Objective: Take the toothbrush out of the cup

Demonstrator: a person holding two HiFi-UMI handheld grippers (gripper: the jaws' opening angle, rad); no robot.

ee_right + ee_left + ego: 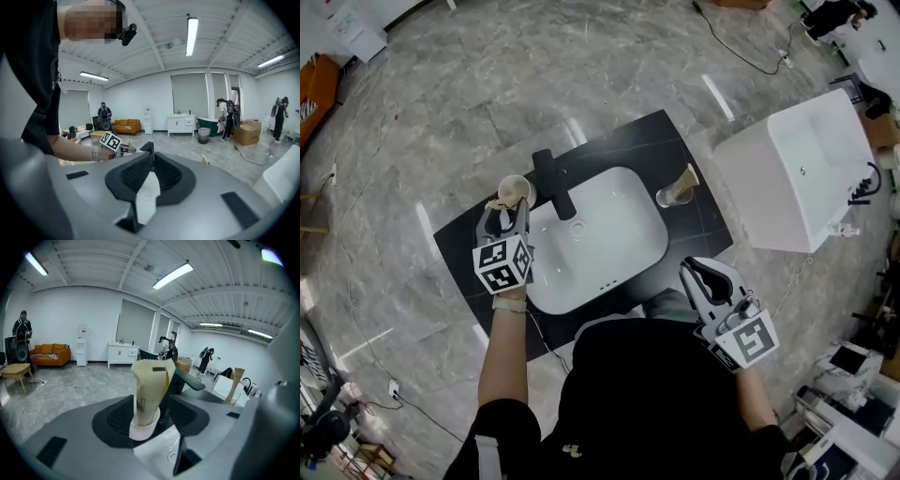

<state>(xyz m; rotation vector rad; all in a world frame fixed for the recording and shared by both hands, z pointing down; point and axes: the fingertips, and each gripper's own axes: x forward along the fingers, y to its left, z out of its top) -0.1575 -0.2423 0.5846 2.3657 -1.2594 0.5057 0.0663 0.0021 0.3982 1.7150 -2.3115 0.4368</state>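
Observation:
A cream tube stands upright on a white round base at the left of the black counter, beside the black faucet. My left gripper is right in front of it, jaws wide open. In the left gripper view the tube stands between the spread jaws of that gripper, with no pad pressing on it. Right of the sink stands a clear glass cup with a tan item sticking up out of it; the same cup shows far right. My right gripper hangs shut and empty near the counter's front right corner.
The white sink basin fills the middle of the counter. A large white tub stands on the floor to the right. A cable runs over the grey floor behind. People, a sofa and cabinets are far off in the room.

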